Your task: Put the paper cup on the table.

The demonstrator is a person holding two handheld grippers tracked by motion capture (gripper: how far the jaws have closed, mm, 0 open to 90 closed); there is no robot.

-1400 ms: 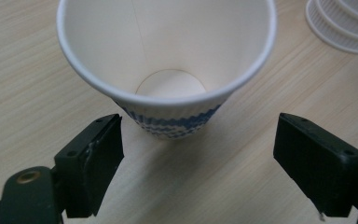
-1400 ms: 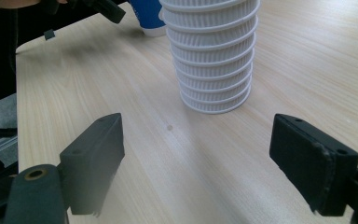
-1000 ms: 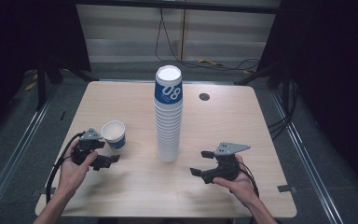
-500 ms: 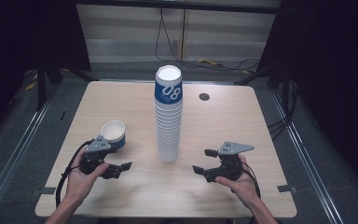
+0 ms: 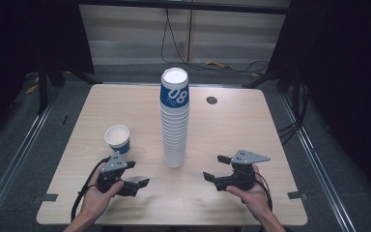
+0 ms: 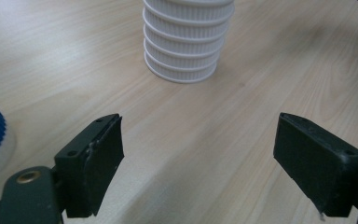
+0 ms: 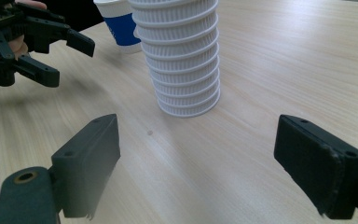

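A tall stack of white paper cups (image 5: 175, 121), its top cup blue-banded, stands mid-table; its ribbed base shows in the left gripper view (image 6: 184, 44) and the right gripper view (image 7: 182, 60). A single blue-and-white cup (image 5: 117, 139) stands upright left of the stack, also seen in the right gripper view (image 7: 119, 23). My left gripper (image 5: 137, 175) is open near the front edge, just in front of the single cup, nothing between its jaws. My right gripper (image 5: 213, 168) is open at the front right; its jaws have just been opening and are empty, pointing toward the stack.
The wooden table (image 5: 232, 125) has a round cable hole (image 5: 211, 100) at the back right. Metal rails and cables lie on the floor around it. Open tabletop lies between the two grippers and behind the stack.
My left gripper has drawn back from the single cup toward the front edge and a little right, leaving the cup standing. The right gripper's jaws have widened; the hand stayed put.
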